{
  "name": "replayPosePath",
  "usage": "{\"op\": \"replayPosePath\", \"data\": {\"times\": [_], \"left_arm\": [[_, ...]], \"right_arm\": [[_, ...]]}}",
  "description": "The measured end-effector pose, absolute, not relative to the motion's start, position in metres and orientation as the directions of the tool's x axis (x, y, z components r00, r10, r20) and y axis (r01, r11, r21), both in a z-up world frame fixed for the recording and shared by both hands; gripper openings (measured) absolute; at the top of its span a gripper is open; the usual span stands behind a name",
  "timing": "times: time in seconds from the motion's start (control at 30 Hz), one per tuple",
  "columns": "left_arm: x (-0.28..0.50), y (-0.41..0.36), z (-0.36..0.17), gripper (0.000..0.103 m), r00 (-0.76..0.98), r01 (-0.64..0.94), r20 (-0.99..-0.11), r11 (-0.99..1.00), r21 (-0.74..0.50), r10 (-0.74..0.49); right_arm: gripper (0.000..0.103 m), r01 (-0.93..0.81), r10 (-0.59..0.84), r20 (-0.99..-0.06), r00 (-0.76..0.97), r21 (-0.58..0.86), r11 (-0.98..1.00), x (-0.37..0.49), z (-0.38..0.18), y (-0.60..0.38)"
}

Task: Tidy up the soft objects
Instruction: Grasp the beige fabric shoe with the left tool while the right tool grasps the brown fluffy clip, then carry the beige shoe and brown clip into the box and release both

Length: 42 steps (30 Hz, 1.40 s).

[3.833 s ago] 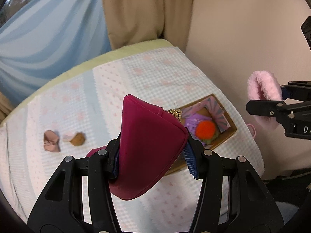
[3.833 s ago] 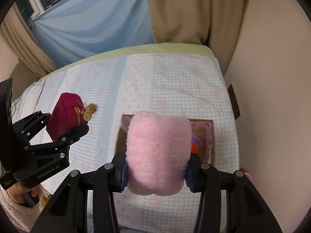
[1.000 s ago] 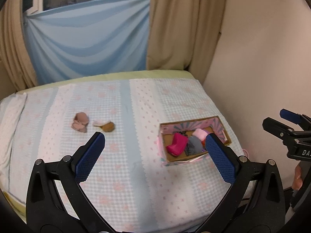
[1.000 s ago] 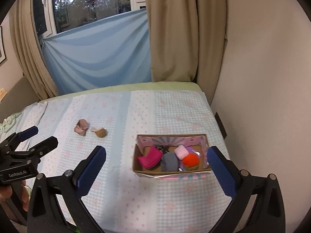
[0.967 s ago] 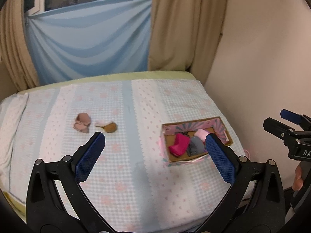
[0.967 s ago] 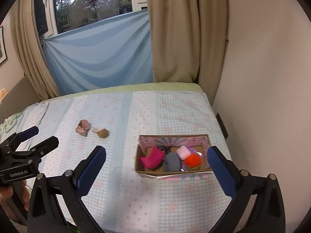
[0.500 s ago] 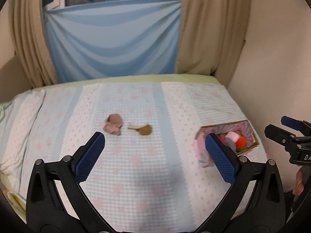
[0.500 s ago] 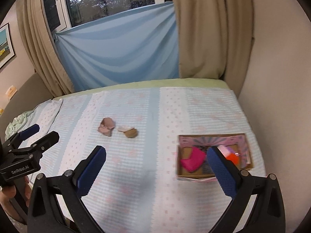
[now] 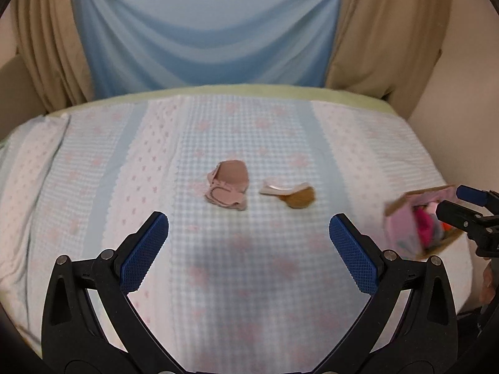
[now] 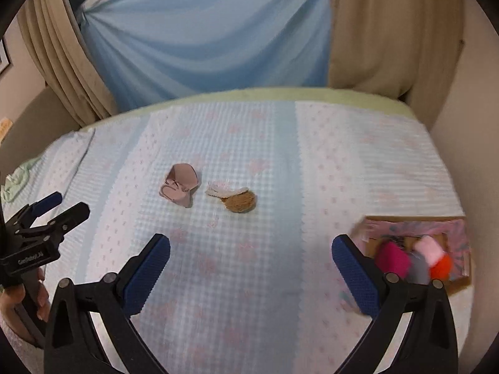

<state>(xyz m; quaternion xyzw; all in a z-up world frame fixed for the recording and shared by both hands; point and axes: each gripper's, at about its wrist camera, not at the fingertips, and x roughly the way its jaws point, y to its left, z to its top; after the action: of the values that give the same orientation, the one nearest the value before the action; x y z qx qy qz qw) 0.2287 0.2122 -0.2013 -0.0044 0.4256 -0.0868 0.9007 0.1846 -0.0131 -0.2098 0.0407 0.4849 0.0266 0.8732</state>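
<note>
A pink folded soft piece (image 9: 228, 184) (image 10: 180, 184) and a brown round soft piece with a white strip (image 9: 293, 194) (image 10: 237, 198) lie mid-bed. My left gripper (image 9: 248, 243) is open and empty, facing them from the near side; it also shows in the right wrist view (image 10: 51, 212). My right gripper (image 10: 249, 258) is open and empty; it also shows in the left wrist view (image 9: 464, 202). A cardboard box (image 10: 458, 221) (image 9: 402, 227) at the right holds a magenta pouch (image 10: 393, 258), a grey item, a pink fluffy piece (image 10: 430, 247) and an orange ball (image 10: 441, 266).
The bed has a pale blue and white checked cover (image 9: 249, 280) with pink dots. A blue drape (image 9: 205, 31) and tan curtains (image 9: 50, 46) hang behind it. A wall (image 10: 467, 109) runs along the right side. A green cloth (image 10: 15, 184) lies at the far left.
Both grippers held the magenta pouch and pink fluffy piece; those now lie in the box. Both views have swung left, so the two loose pieces are centred and the box is at the right.
</note>
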Motion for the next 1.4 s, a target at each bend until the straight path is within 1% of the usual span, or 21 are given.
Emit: {"op": "replayPosePath", "data": {"times": [0.17, 0.3, 0.4, 0.57, 0.7, 0.8, 0.83, 0.87, 0.9, 0.93, 0.97, 1.0, 1.07, 1.1, 1.17, 1.2, 1.4], "left_arm": [[0.287, 0.222, -0.282, 0.103, 0.593, 0.188, -0.785, 0.979, -0.085, -0.182], [0.335, 0.223, -0.36, 0.103, 0.561, 0.217, -0.803, 0.972, -0.092, -0.201], [0.361, 0.215, -0.405, 0.103, 0.562, 0.226, -0.809, 0.973, -0.052, -0.173], [0.39, 0.209, -0.445, 0.102, 0.578, 0.221, -0.801, 0.975, -0.032, -0.157], [0.408, 0.208, -0.47, 0.101, 0.578, 0.206, -0.805, 0.978, -0.019, -0.137], [0.413, 0.208, -0.481, 0.092, 0.571, 0.2, -0.808, 0.979, -0.033, -0.144], [0.414, 0.207, -0.483, 0.081, 0.572, 0.202, -0.807, 0.979, -0.036, -0.147], [0.415, 0.206, -0.484, 0.075, 0.575, 0.205, -0.805, 0.978, -0.031, -0.146], [0.415, 0.204, -0.486, 0.073, 0.577, 0.208, -0.804, 0.978, -0.025, -0.143], [0.416, 0.203, -0.487, 0.065, 0.575, 0.212, -0.806, 0.977, -0.02, -0.141], [0.418, 0.202, -0.488, 0.054, 0.572, 0.216, -0.808, 0.976, -0.016, -0.14], [0.419, 0.201, -0.488, 0.049, 0.573, 0.225, -0.806, 0.974, -0.022, -0.15], [0.42, 0.2, -0.485, 0.039, 0.574, 0.236, -0.802, 0.971, -0.028, -0.163], [0.421, 0.201, -0.483, 0.037, 0.571, 0.243, -0.802, 0.969, -0.036, -0.173], [0.422, 0.202, -0.481, 0.031, 0.571, 0.247, -0.799, 0.968, -0.05, -0.187], [0.423, 0.202, -0.479, 0.029, 0.571, 0.248, -0.798, 0.967, -0.056, -0.193], [0.422, 0.205, -0.465, 0.026, 0.591, 0.245, -0.783, 0.968, -0.059, -0.197]], "right_arm": [[0.103, -0.001, 0.122, -0.862, 0.492, 0.139, 0.99, 0.235, -0.287, -0.003], [0.103, -0.011, 0.122, -0.874, 0.471, 0.132, 0.991, 0.268, -0.341, 0.004], [0.103, -0.027, 0.123, -0.881, 0.457, 0.125, 0.992, 0.29, -0.377, 0.009], [0.103, -0.068, 0.127, -0.888, 0.442, 0.108, 0.992, 0.319, -0.42, 0.019], [0.103, -0.073, 0.115, -0.889, 0.444, 0.092, 0.993, 0.334, -0.439, 0.022], [0.103, -0.067, 0.122, -0.886, 0.447, 0.102, 0.992, 0.344, -0.448, 0.02], [0.102, -0.067, 0.12, -0.886, 0.448, 0.1, 0.993, 0.347, -0.45, 0.02], [0.097, -0.069, 0.119, -0.885, 0.451, 0.099, 0.993, 0.35, -0.452, 0.021], [0.091, -0.074, 0.125, -0.886, 0.447, 0.102, 0.992, 0.354, -0.454, 0.021], [0.089, -0.078, 0.129, -0.89, 0.437, 0.106, 0.991, 0.358, -0.456, 0.022], [0.084, -0.081, 0.127, -0.897, 0.423, 0.103, 0.991, 0.361, -0.46, 0.023], [0.075, -0.083, 0.126, -0.903, 0.411, 0.101, 0.991, 0.363, -0.463, 0.024], [0.067, -0.094, 0.137, -0.902, 0.41, 0.108, 0.99, 0.365, -0.465, 0.027], [0.059, -0.108, 0.142, -0.899, 0.415, 0.106, 0.988, 0.364, -0.463, 0.03], [0.055, -0.126, 0.131, -0.899, 0.419, 0.085, 0.988, 0.363, -0.462, 0.034], [0.053, -0.132, 0.128, -0.898, 0.421, 0.079, 0.988, 0.362, -0.461, 0.035], [0.046, -0.119, 0.139, -0.89, 0.435, 0.096, 0.988, 0.358, -0.454, 0.03]]}}
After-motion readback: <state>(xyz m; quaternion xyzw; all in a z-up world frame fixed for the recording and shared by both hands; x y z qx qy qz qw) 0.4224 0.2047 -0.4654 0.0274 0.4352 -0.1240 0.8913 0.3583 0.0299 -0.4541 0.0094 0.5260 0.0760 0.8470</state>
